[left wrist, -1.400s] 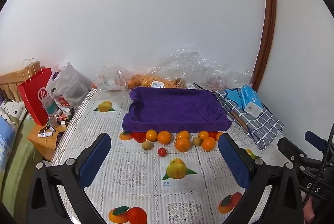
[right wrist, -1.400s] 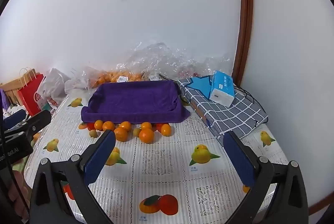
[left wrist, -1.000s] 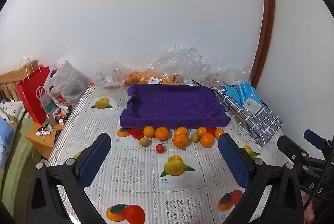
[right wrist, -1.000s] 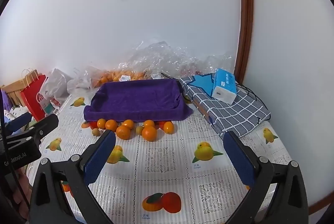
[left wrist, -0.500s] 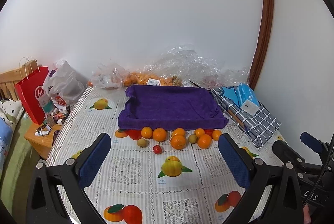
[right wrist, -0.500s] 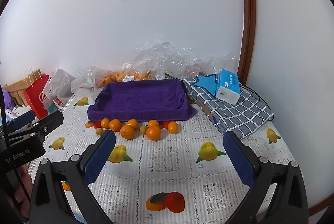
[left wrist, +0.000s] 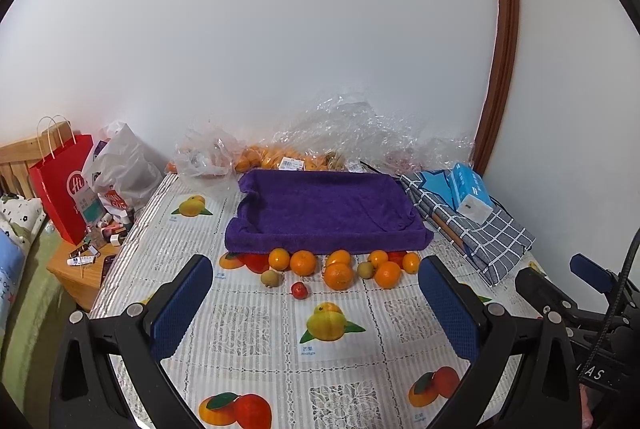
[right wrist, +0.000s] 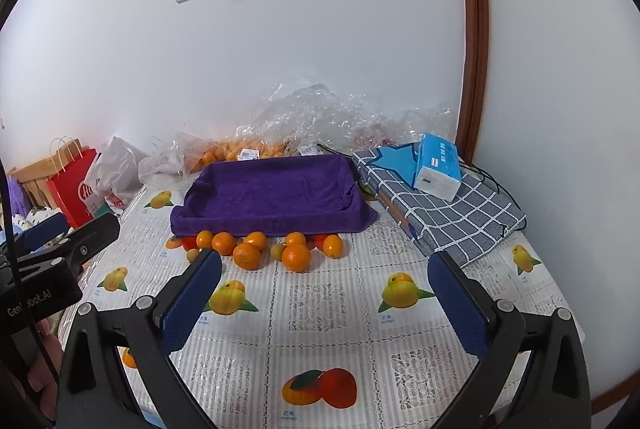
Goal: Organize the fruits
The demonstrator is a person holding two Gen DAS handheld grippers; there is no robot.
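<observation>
A tray lined with a purple towel (left wrist: 326,207) (right wrist: 270,195) sits mid-table with nothing in it. Along its near edge lie several oranges (left wrist: 338,276) (right wrist: 296,257), two small green-brown fruits (left wrist: 270,278) (right wrist: 277,251) and a small red fruit (left wrist: 299,290). My left gripper (left wrist: 314,307) is open and hangs above the tablecloth, short of the fruit row. My right gripper (right wrist: 326,299) is also open, nothing between its blue pads, near the table's front. Each gripper shows at the side of the other's view.
Clear plastic bags with more oranges (left wrist: 276,159) lie against the wall behind the tray. A checked cloth bundle (right wrist: 448,207) with a blue tissue pack (right wrist: 436,165) fills the right side. A red paper bag (left wrist: 64,185) and a cluttered wooden stand (left wrist: 86,257) are at the left.
Both views have shifted slightly: the tray and fruit row sit a little lower-left in the left view and further right in the right view. Both grippers stay open.
</observation>
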